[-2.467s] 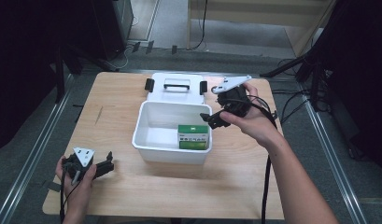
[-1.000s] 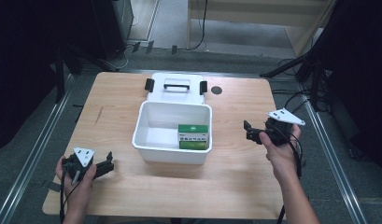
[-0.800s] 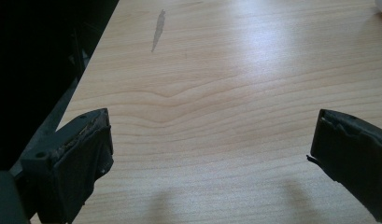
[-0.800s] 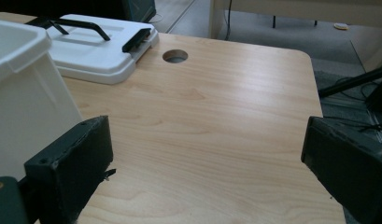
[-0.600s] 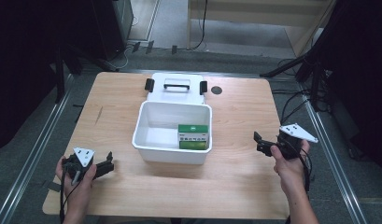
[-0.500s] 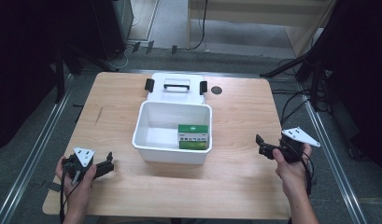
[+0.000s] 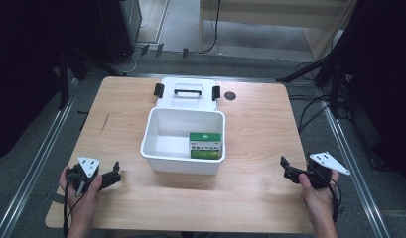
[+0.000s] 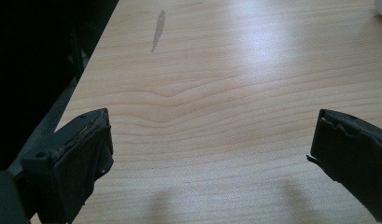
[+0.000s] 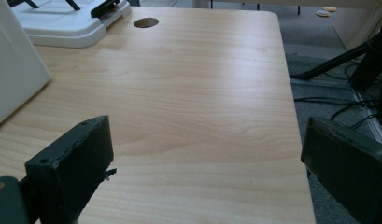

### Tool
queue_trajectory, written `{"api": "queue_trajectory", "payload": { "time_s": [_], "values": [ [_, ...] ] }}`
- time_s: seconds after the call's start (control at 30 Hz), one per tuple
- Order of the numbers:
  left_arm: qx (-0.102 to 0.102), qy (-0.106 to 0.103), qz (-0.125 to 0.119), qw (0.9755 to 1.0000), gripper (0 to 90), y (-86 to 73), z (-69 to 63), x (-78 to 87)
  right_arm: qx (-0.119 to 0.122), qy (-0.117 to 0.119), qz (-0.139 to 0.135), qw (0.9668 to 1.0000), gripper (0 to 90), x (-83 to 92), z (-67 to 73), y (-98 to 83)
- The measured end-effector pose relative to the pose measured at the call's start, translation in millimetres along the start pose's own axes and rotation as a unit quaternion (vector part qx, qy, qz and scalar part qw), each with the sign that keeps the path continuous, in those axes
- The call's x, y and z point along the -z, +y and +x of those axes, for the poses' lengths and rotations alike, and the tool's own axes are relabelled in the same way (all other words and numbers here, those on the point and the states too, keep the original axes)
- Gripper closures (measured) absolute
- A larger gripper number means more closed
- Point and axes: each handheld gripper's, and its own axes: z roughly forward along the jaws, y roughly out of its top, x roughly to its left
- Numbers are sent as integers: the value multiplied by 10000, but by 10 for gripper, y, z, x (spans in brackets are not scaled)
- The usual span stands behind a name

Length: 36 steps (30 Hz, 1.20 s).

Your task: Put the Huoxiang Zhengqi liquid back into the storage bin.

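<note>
1. White bin point(image 7: 183, 144) at centre of the high view, on the wooden bench point(image 7: 260, 129); green box point(image 7: 205, 145) inside, against the bin's lower-right wall.
2. White lid point(image 7: 187, 93) with black handle and 2 black latches, flat on the bench just above the bin; also at upper left of the right gripper view point(image 9: 72, 23).
3. Dark round hole point(image 7: 230, 95) in the bench just right of the lid.
4. Left gripper point(image 7: 112, 176) at lower left of the high view, held in the left hand point(image 7: 81, 191); jaws wide apart, holding nothing, bare bench between them.
5. Right gripper point(image 7: 286, 168) at lower right, held in the right hand point(image 7: 317, 191); jaws wide apart, nothing between them, well apart from the bin.
</note>
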Motion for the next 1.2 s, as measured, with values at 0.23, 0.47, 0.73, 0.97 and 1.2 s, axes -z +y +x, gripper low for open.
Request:
{"api": "queue_trajectory", "payload": {
  "time_s": [0.23,0.47,0.73,0.97,1.2],
  "values": [
    [0,7,-8,10000,0,-1,-2,-1,-122,-119,42,9998,31,121,-126,-201],
    [-4,10,-5,10000,0,-2,-5,-1,-249,-236,83,9994,31,227,-235,-361],
    [-15,13,-9,10000,0,-2,-6,-1,-363,-338,71,9987,28,346,-326,-524],
    [-30,11,6,10000,0,-2,-9,1,-499,-322,-14,9982,28,422,-341,-635],
    [-5,-5,12,10000,0,-1,-7,-2,-406,-452,-87,9981,31,442,-284,-692]
  ]
}}
